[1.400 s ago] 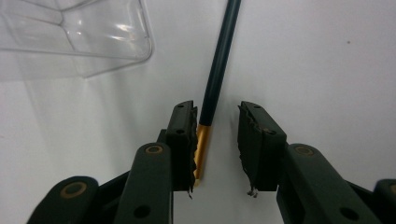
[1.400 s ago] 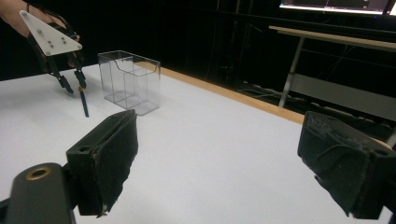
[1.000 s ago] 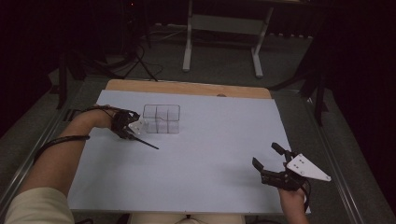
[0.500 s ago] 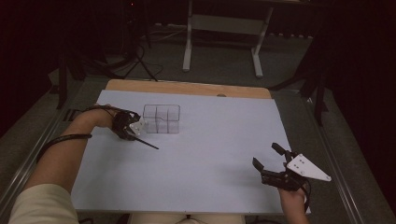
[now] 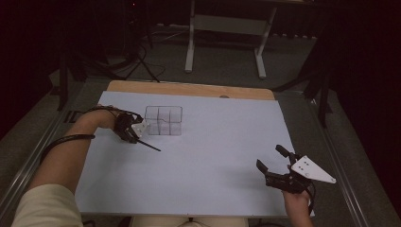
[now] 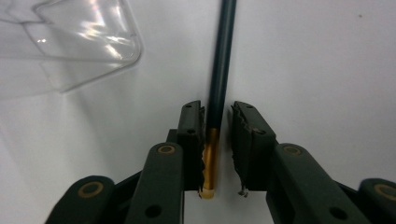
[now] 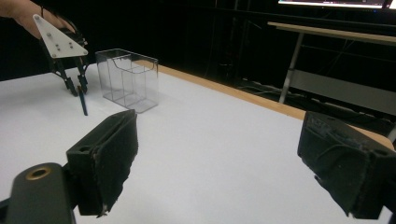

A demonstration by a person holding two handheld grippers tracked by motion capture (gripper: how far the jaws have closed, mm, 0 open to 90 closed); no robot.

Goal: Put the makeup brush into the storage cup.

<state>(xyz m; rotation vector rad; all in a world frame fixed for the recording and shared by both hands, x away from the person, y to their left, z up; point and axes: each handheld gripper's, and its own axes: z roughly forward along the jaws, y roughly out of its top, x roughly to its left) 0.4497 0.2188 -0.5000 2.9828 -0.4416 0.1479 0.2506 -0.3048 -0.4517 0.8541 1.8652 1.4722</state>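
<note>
The left hand-held gripper (image 6: 215,116) has just been closing around the pencil's (image 6: 221,60) yellow end. One pad touches it and the other stands a sliver off, so it isn't clamped yet. The pencil lies flat on the white desk (image 5: 213,142), running straight out in line with the jaws, just beside the clear box (image 5: 163,120). The right hand-held gripper (image 5: 275,160) waits wide open, well apart.

In the left gripper view, the pencil (image 6: 219,70) and clear box (image 6: 70,42) run past the top edge.
</note>
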